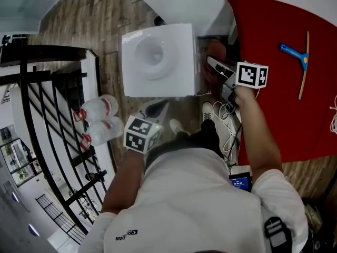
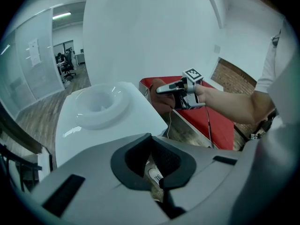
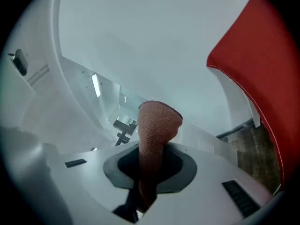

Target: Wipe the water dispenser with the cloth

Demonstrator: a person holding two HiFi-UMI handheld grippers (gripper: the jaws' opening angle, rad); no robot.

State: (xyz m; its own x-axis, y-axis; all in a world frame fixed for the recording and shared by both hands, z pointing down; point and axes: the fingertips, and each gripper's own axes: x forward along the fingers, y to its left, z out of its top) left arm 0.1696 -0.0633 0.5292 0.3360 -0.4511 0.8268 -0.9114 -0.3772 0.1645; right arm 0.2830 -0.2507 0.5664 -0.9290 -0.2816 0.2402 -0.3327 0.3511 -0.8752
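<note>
The white water dispenser (image 1: 158, 59) stands below me, its round bottle socket (image 2: 98, 104) facing up with no bottle on it. My right gripper (image 1: 218, 70) is at the dispenser's right side, shut on a reddish-brown cloth (image 3: 157, 125) that sticks up past the jaws. In the head view the cloth (image 1: 213, 54) lies close against the dispenser's right flank. My left gripper (image 1: 152, 112) hangs in front of the dispenser, just short of its near edge, with the jaws closed together and nothing in them. The left gripper view shows the right gripper (image 2: 173, 89) and the cloth (image 2: 161, 102) beyond the dispenser's corner.
A red table (image 1: 274, 88) stands at the right with a blue squeegee (image 1: 297, 57) on it. Two water bottles (image 1: 97, 120) lie on the wooden floor at the left, beside a black railing (image 1: 42, 115). Cables (image 1: 229, 120) hang between dispenser and table.
</note>
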